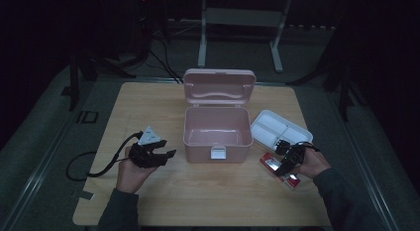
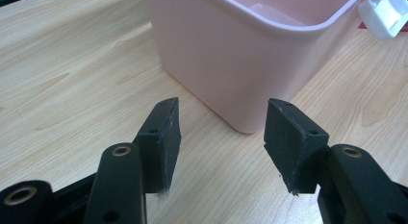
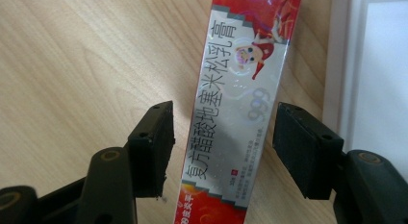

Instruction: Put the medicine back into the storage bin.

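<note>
From the high view, I stand at the near edge of the pale wooden bench (image 1: 148,201) with a pair of tongs in each hand. The pink plastic storage box (image 1: 217,133) sits in the middle of the bench with its hinged lid thrown back toward the far edge, so the inside is free to take things. Just beside it, toward the right edge, lies a white divided plastic tray (image 1: 280,129), and nearer me, touching or almost touching that tray, lies the long red and silver ointment carton (image 1: 280,170), the thing I am after. My right tongs (image 1: 286,159) hang directly over it. My left tongs (image 1: 157,154) rest near the box's left side, pointing toward it, waiting rather than working.

In the left gripper view, my left tongs (image 2: 221,137) are spread wide with nothing between the pads; only the box's rounded near corner (image 2: 240,65) stands ahead, apart from them. I judge they are parked there to steady the box if needed.

In the right gripper view, my right tongs (image 3: 223,149) are spread and straddle the carton (image 3: 235,113) across its narrow width, a gap showing on each side, so nothing is pinched yet. The carton lies flat, running away from me along the tray's rim (image 3: 344,65).
</note>
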The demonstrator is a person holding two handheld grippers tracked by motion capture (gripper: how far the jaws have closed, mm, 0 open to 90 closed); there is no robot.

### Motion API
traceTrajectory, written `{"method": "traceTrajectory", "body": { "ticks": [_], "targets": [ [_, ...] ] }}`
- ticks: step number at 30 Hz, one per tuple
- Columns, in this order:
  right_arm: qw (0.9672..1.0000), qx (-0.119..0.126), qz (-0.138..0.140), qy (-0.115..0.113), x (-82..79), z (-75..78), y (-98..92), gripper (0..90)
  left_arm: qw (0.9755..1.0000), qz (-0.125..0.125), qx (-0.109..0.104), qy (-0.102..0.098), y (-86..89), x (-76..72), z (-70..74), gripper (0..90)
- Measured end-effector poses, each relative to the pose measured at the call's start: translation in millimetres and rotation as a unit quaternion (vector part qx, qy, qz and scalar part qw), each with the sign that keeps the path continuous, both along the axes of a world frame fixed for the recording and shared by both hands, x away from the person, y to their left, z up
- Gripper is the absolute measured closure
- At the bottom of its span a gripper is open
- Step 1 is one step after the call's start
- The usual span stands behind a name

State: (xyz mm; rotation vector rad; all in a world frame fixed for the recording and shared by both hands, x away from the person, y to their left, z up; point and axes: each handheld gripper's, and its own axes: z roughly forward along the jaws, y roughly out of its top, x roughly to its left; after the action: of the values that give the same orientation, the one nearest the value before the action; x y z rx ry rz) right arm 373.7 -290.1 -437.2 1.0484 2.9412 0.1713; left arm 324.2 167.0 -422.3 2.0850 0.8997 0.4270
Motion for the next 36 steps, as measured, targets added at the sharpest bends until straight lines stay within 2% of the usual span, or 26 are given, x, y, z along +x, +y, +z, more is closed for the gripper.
{"method": "traceTrajectory", "body": {
  "ticks": [9,17,25,36],
  "targets": [
    [0.9999,-0.011,-0.005,0.001,3.7,-7.9,1.7,41.6,1.0000,0.001,0.000,0.001,0.5,-0.1,0.0,46.8],
    [0.9998,-0.021,0.001,0.003,6.1,-12.2,5.6,46.1,1.0000,0.000,-0.001,0.001,0.3,0.0,-0.4,46.8],
    [0.9984,-0.040,0.039,0.002,5.2,-12.3,9.3,48.7,1.0000,0.000,0.000,0.002,0.4,0.3,-0.8,46.8],
    [0.9983,-0.041,0.040,0.012,7.6,-14.5,9.5,49.5,1.0000,0.001,-0.002,0.002,1.1,-0.1,-0.4,46.8]
  ]
}}
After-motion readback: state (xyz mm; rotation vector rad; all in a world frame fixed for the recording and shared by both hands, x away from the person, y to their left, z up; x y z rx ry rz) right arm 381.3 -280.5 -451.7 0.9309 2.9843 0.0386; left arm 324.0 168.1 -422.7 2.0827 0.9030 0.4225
